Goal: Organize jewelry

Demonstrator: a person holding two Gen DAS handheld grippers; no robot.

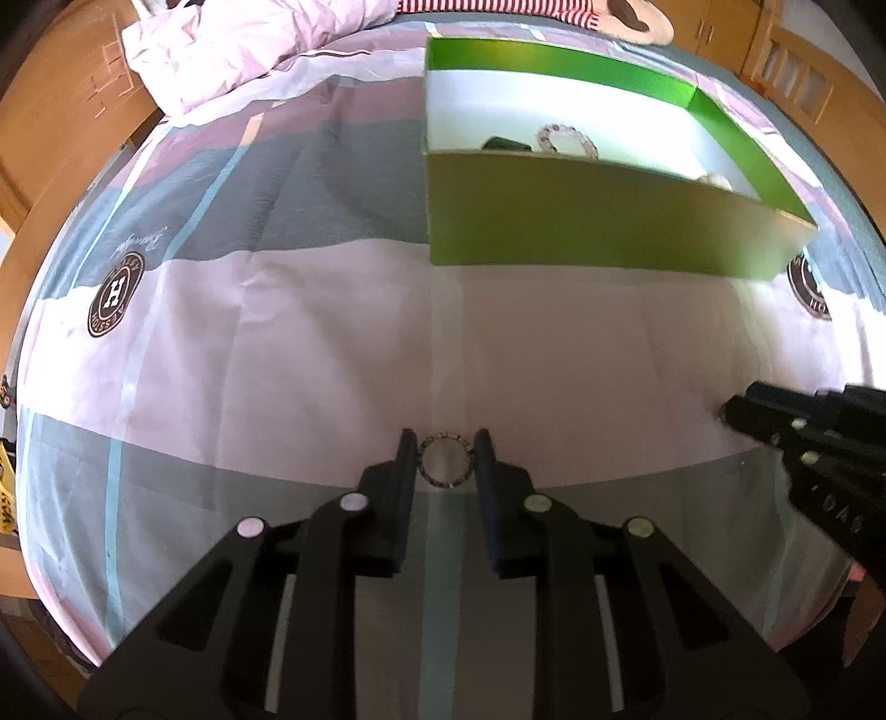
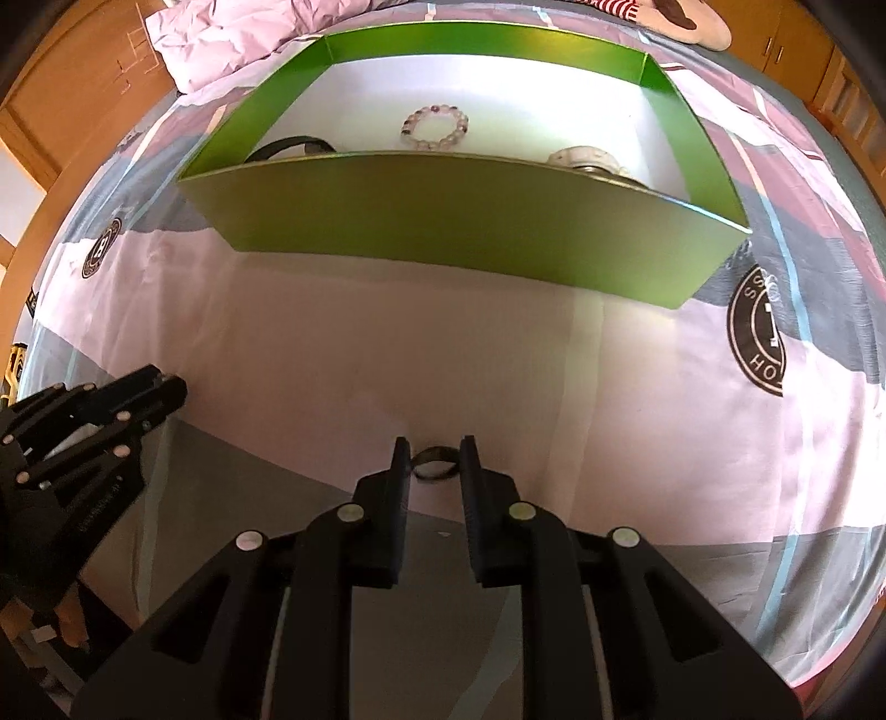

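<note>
We list the scene from left to right, all of it laid on a bedsheet of pink and grey blocks with round dark emblems.

Item one, left side: our left gripper, pointed steeply down at the sheet. Its jaws are clenched on a small beaded ring, a thin hoop of tiny stones lying flat on the fabric, each pad touching one side of it. In the right wrist view this gripper shows at the left edge.

Item two, to the right of it: our right gripper, also tilted steeply down. Its jaws grasp a dark band ring resting on the sheet, the fingers pressing its two sides. In the left wrist view this gripper enters from the right edge, near the first but apart from it.

Item three, far side: an open green box with a white floor. Inside, from left to right: a black strap, partly hidden by the near wall; a pale beaded bracelet at the middle; a whitish bangle by the right end, half hidden.

Item four, far left: a crumpled pink quilt.
</note>
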